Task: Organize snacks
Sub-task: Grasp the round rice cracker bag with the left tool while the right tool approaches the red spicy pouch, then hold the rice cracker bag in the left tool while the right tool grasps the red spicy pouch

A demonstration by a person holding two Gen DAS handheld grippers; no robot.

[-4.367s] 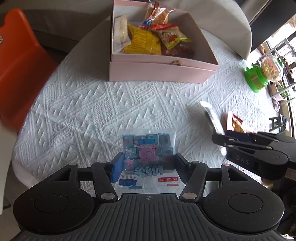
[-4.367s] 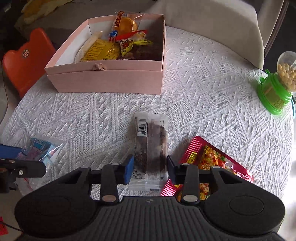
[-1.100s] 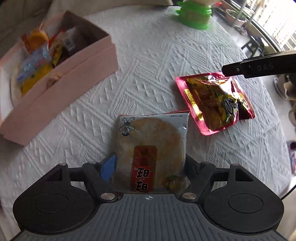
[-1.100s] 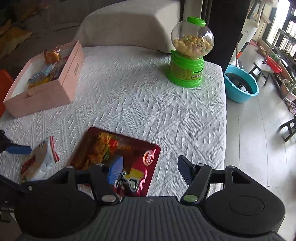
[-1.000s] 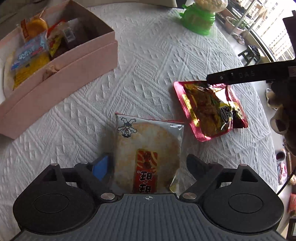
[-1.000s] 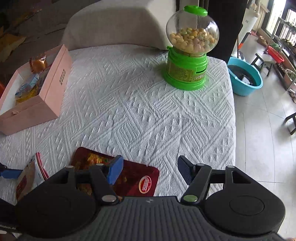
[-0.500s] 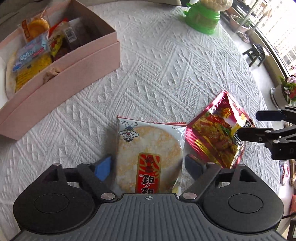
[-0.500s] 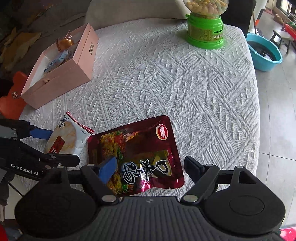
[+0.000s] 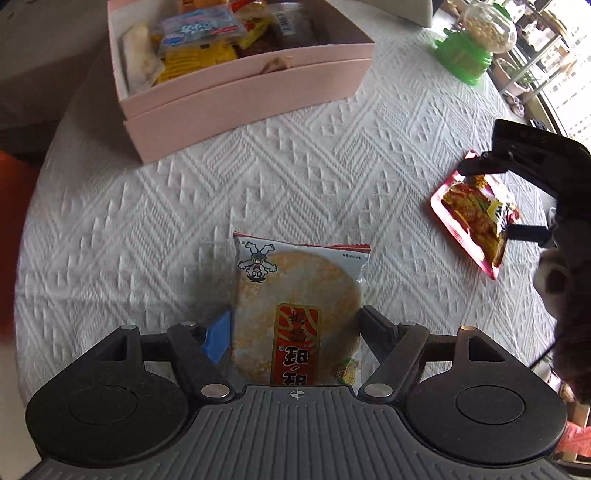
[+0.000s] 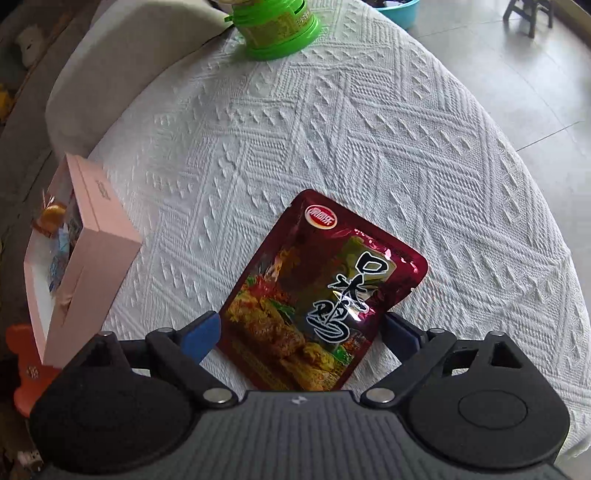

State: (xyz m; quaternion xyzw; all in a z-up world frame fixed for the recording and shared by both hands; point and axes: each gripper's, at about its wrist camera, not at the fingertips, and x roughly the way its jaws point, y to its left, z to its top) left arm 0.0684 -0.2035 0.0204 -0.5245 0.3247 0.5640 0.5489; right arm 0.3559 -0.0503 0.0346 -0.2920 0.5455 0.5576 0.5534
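A rice cracker packet point(image 9: 295, 306) lies between the fingers of my left gripper point(image 9: 293, 330). The jaws touch both sides of the packet, and it appears lifted over the white tablecloth. My right gripper point(image 10: 301, 330) straddles a dark red snack pouch point(image 10: 321, 291), with both blue pads at the pouch's edges. The right gripper point(image 9: 517, 199) and the pouch point(image 9: 476, 218) also show at the right in the left wrist view. A pink box point(image 9: 243, 92) with several snacks stands at the far side; it also shows at the left in the right wrist view point(image 10: 92, 254).
A green candy dispenser point(image 9: 476, 40) stands at the far right of the round table point(image 9: 147, 206); it also shows in the right wrist view point(image 10: 277, 26). An orange chair point(image 10: 26, 373) is beside the table. A grey seat back point(image 10: 122, 62) is behind it.
My left gripper has closed in on the rice cracker packet and turned toward the pink box. My right gripper has swung over the red pouch and closed its jaws against it.
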